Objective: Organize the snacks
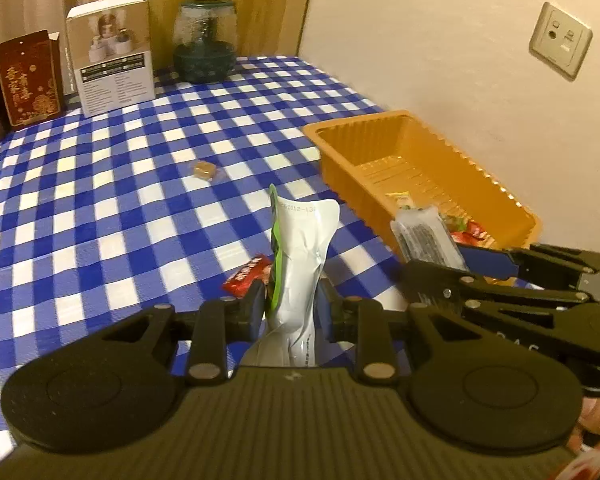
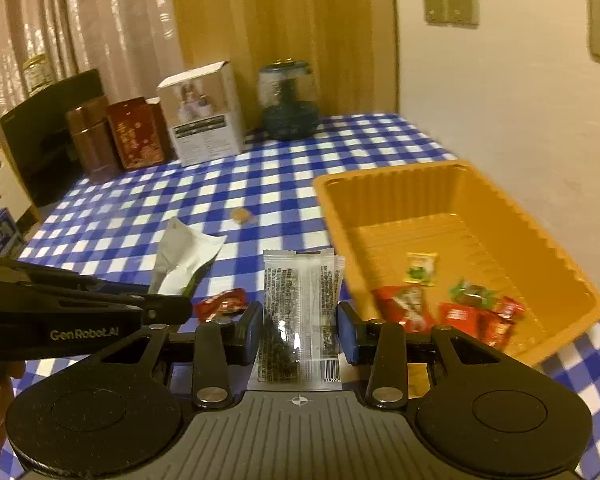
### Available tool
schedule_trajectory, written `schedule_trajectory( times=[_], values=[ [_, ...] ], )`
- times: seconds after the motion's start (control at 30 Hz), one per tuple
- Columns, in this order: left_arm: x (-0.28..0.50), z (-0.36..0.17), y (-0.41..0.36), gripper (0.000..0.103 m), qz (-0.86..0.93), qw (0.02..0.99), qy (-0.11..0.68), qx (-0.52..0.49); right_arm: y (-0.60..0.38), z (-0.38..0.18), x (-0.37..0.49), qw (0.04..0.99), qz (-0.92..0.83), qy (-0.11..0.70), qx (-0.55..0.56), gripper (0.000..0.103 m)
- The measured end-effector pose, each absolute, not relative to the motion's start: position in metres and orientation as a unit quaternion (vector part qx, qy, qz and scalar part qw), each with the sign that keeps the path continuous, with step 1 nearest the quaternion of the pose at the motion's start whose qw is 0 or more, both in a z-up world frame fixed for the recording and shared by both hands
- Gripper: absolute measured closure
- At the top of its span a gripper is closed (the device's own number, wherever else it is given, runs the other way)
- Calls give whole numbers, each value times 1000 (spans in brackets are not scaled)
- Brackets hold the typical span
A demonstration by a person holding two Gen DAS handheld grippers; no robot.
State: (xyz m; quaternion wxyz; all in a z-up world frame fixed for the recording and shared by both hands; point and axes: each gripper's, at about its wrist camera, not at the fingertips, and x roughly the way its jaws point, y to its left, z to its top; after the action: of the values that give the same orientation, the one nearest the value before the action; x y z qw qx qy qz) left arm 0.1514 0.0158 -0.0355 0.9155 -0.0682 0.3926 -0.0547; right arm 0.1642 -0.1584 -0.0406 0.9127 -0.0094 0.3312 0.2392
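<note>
2 hand-held grippers: left (image 1: 290, 306) pinches a white-green pouch (image 1: 300, 264), right (image 2: 298, 330) pinches a clear packet (image 2: 298, 312).

"genrobot.ai" on the left gripper (image 2: 168, 308).

Right claw (image 2: 298, 330) clamped on a clear packet (image 2: 298, 312) of dark snack, held above the checked table (image 2: 260, 184) just left of an orange tray (image 2: 460, 216) holding wrapped candies (image 2: 456, 316).
</note>
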Motion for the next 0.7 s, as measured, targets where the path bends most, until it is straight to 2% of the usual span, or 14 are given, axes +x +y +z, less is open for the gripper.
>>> schedule_trajectory(
  times=[0.7],
  values=[
    [170,-25,-37,78,-126,918,372,-54,-214,-34,175,937,150,315,21,63]
  ],
)
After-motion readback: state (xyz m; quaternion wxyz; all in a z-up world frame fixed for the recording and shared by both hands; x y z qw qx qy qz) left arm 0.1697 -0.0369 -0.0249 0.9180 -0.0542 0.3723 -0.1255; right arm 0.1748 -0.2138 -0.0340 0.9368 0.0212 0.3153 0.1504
